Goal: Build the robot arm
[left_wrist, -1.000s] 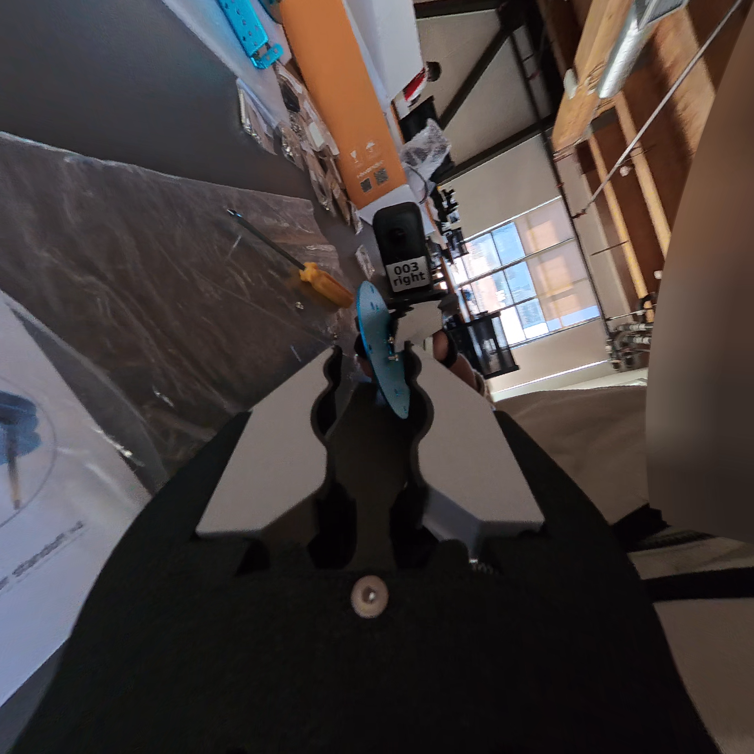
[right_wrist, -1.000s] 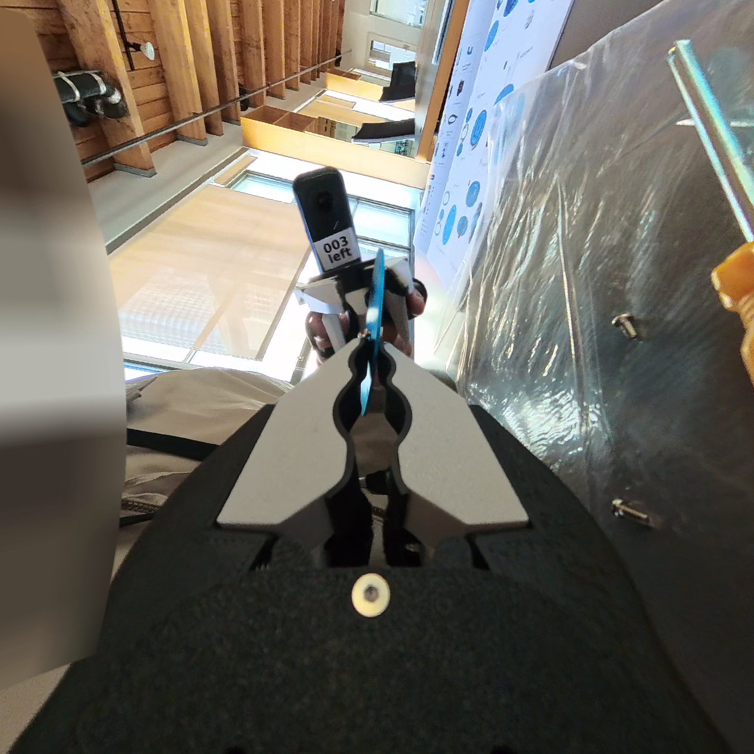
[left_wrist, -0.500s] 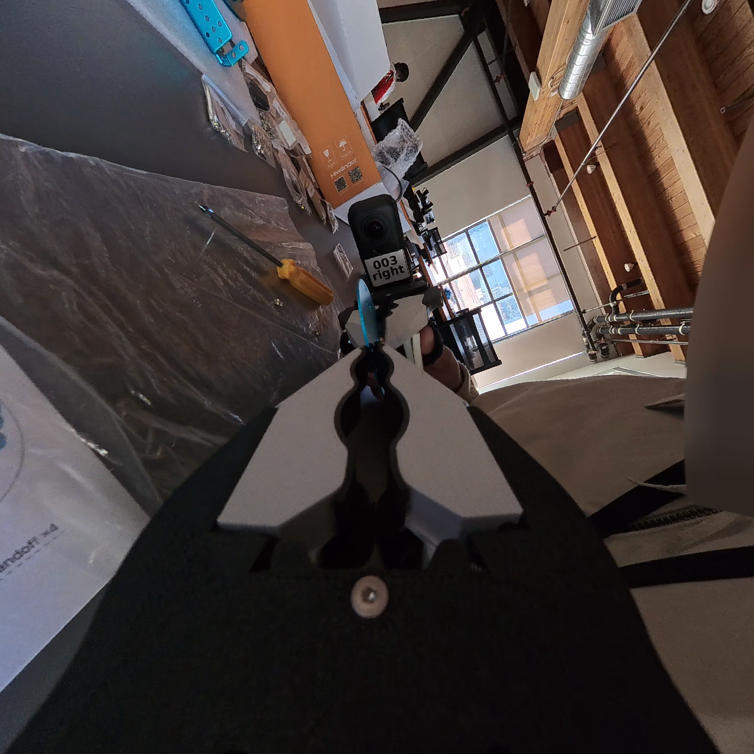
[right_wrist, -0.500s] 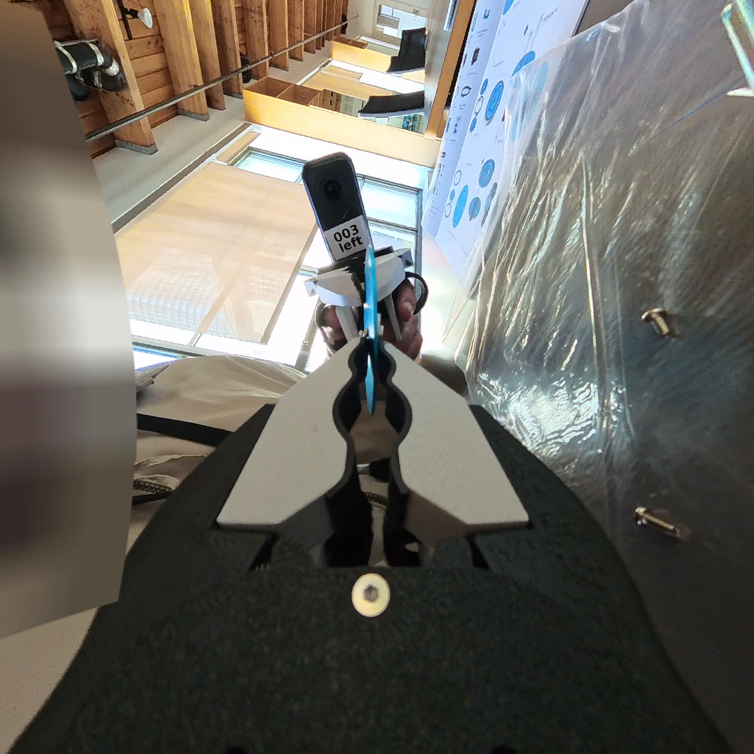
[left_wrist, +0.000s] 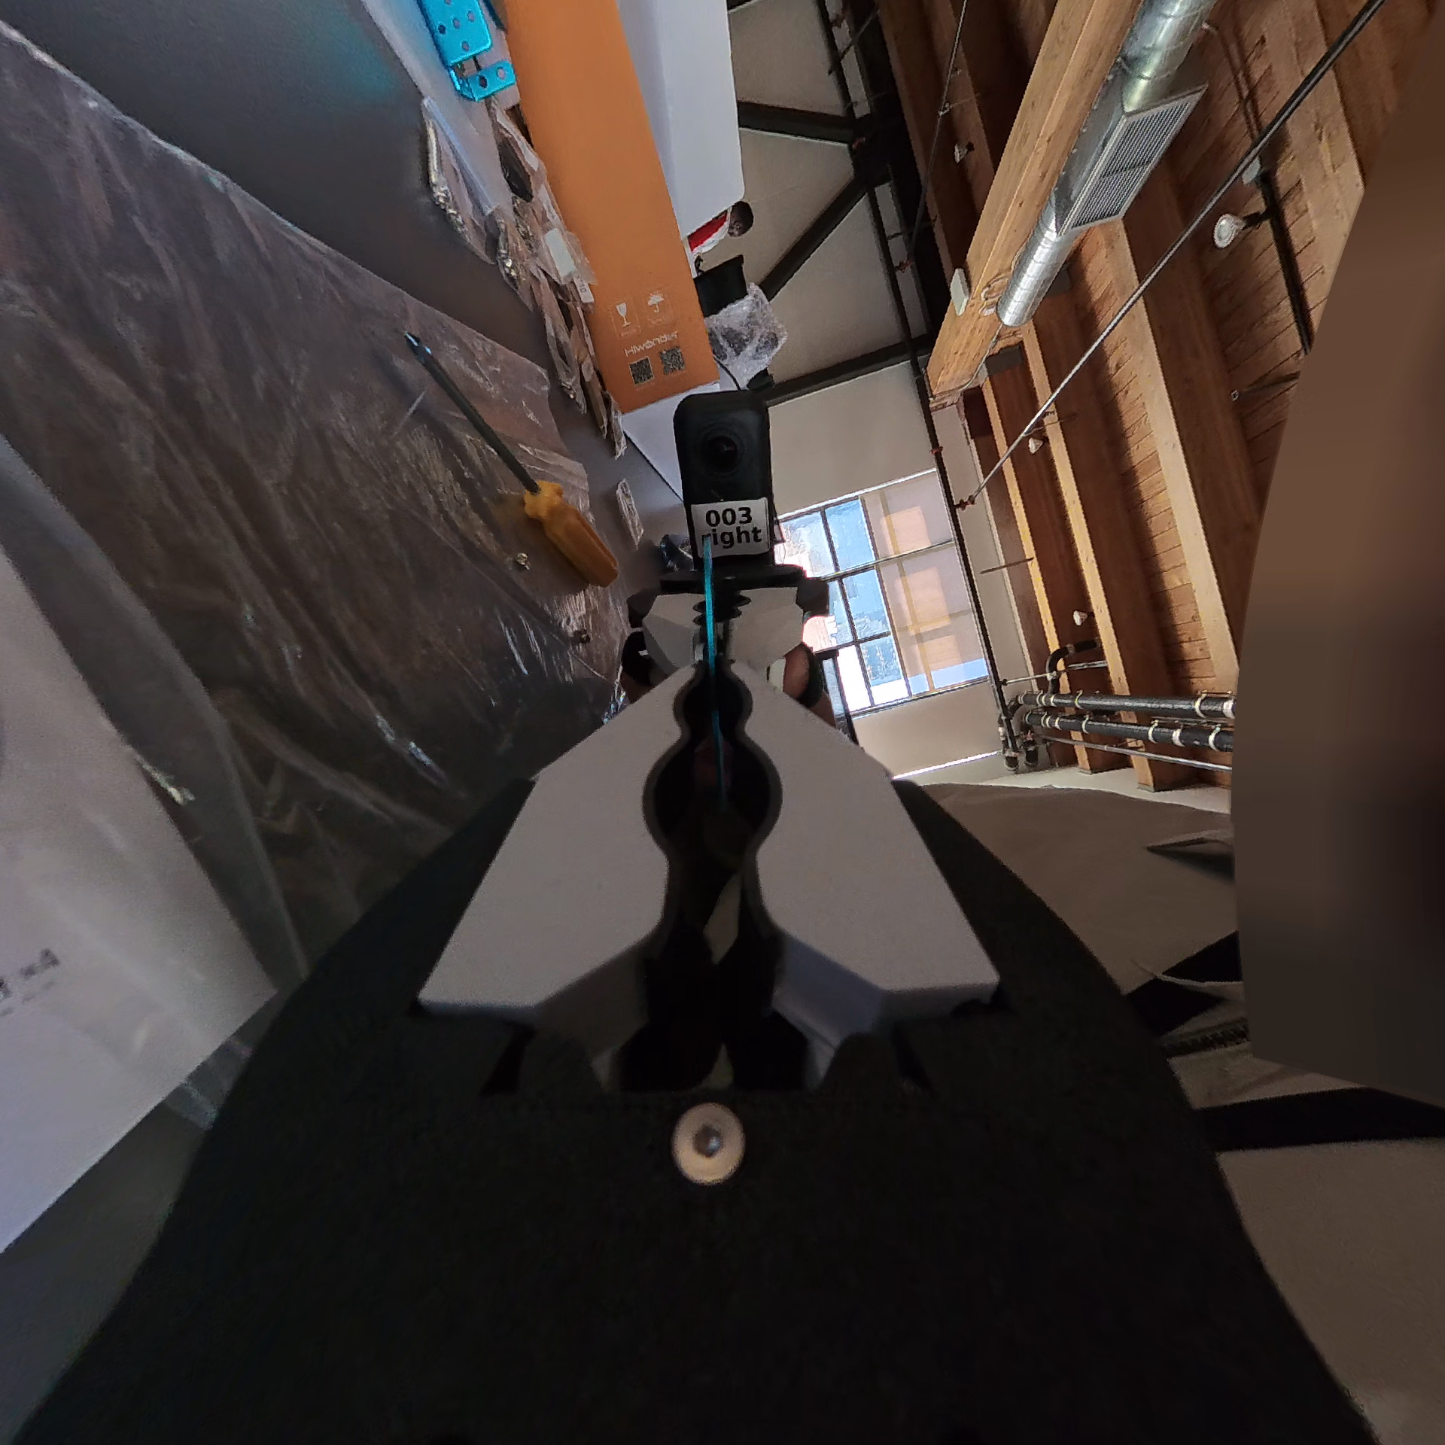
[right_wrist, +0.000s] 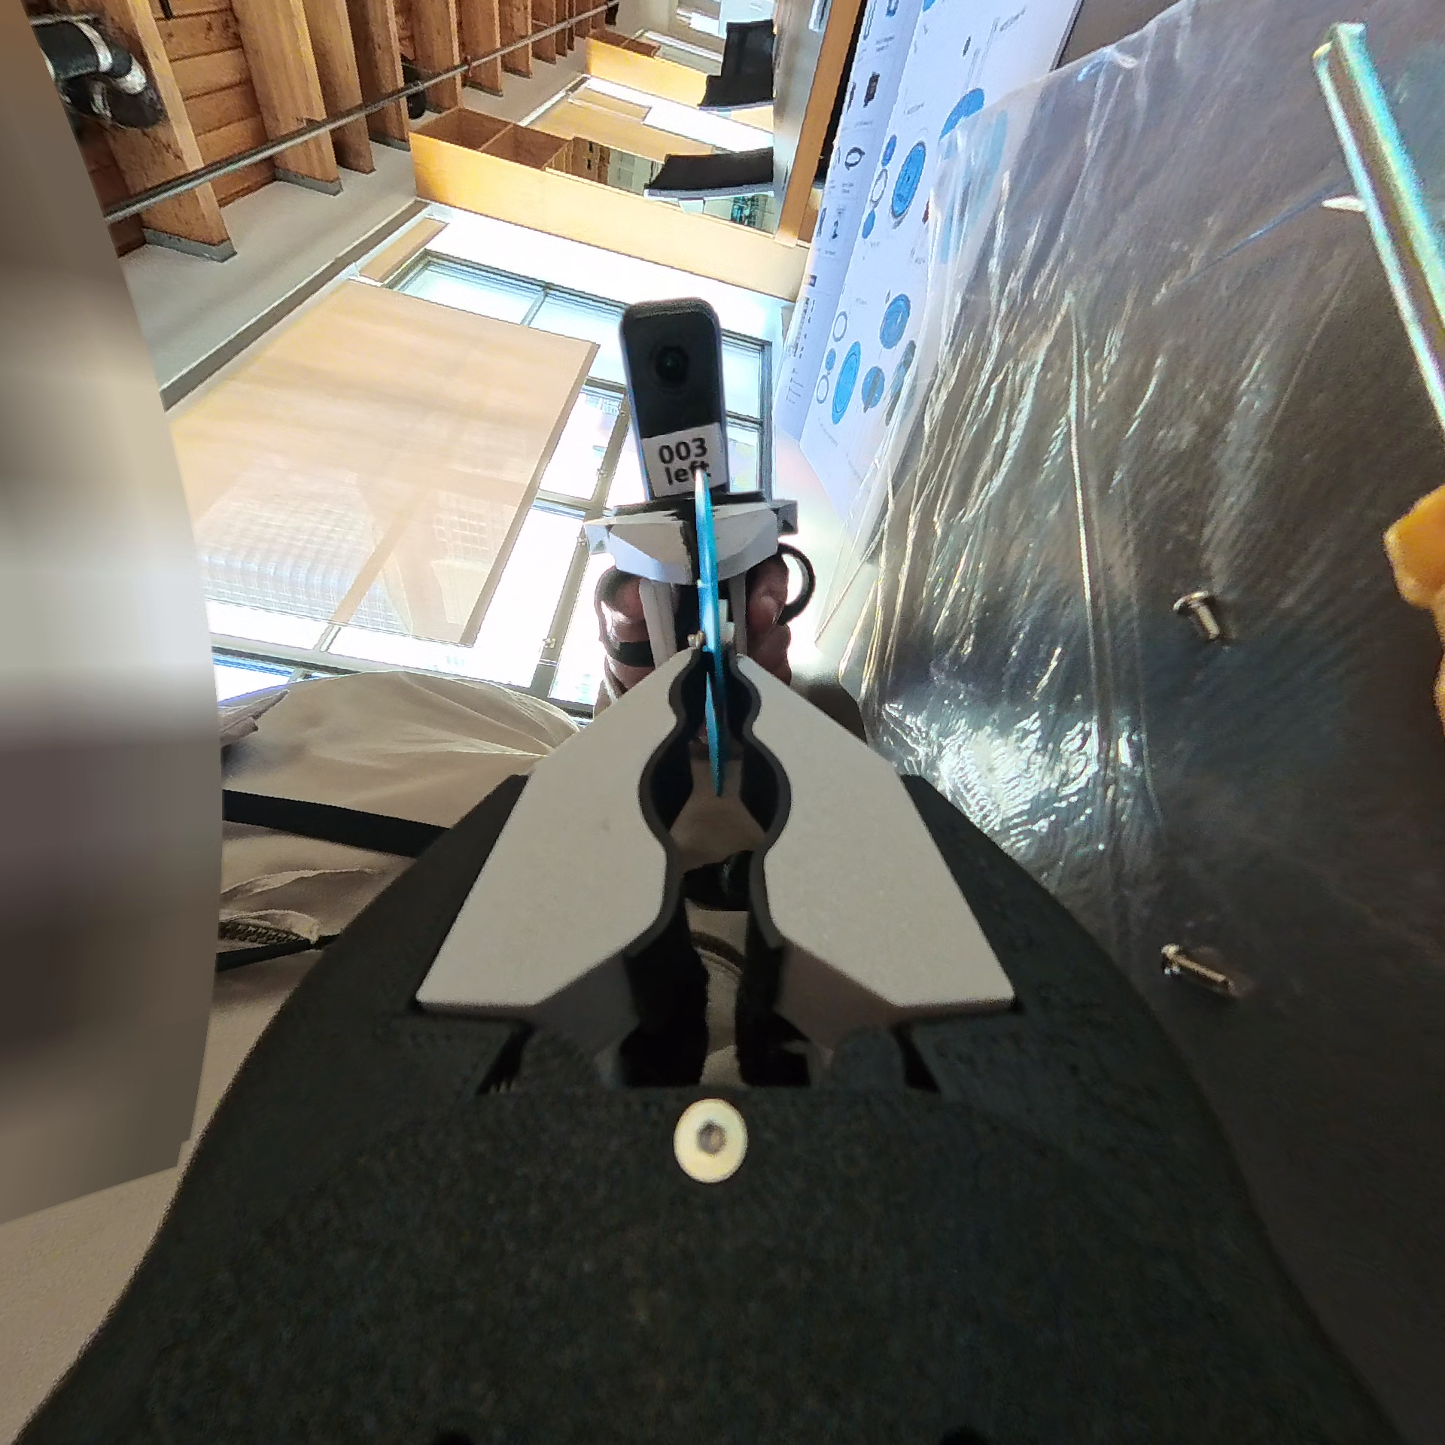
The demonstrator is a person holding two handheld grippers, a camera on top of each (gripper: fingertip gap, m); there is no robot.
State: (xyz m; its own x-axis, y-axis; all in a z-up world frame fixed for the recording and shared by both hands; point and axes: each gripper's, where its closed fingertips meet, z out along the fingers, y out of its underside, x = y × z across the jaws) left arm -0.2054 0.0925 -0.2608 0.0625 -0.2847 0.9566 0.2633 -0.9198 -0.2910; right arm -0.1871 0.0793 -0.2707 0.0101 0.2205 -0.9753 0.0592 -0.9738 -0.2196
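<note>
A thin blue disc (left_wrist: 709, 618) is held edge-on between my two grippers, which face each other tip to tip above the table. My left gripper (left_wrist: 715, 674) is shut on the disc's near edge. The right gripper (left_wrist: 727, 625), with its black camera and a hand behind it, grips the far edge. In the right wrist view my right gripper (right_wrist: 715, 663) is shut on the same blue disc (right_wrist: 706, 571). The left gripper (right_wrist: 688, 547) holds its other side.
A clear plastic sheet (left_wrist: 274, 485) covers the dark table. On it lie a yellow-handled screwdriver (left_wrist: 569, 538) and loose screws (right_wrist: 1200, 614). An orange box (left_wrist: 602, 195), small parts bags and a blue bracket (left_wrist: 461, 39) lie beyond. A printed sheet (right_wrist: 883, 274) lies to the left. My two grippers' fingertips are within a few centimetres of each other. Left tips and right tips are each some 30 centimetres from the blue bracket (left_wrist: 461, 39).
My left gripper has closed on the blue disc, which the right gripper held alone a second ago. The disc has turned from angled to edge-on in the left wrist view.
</note>
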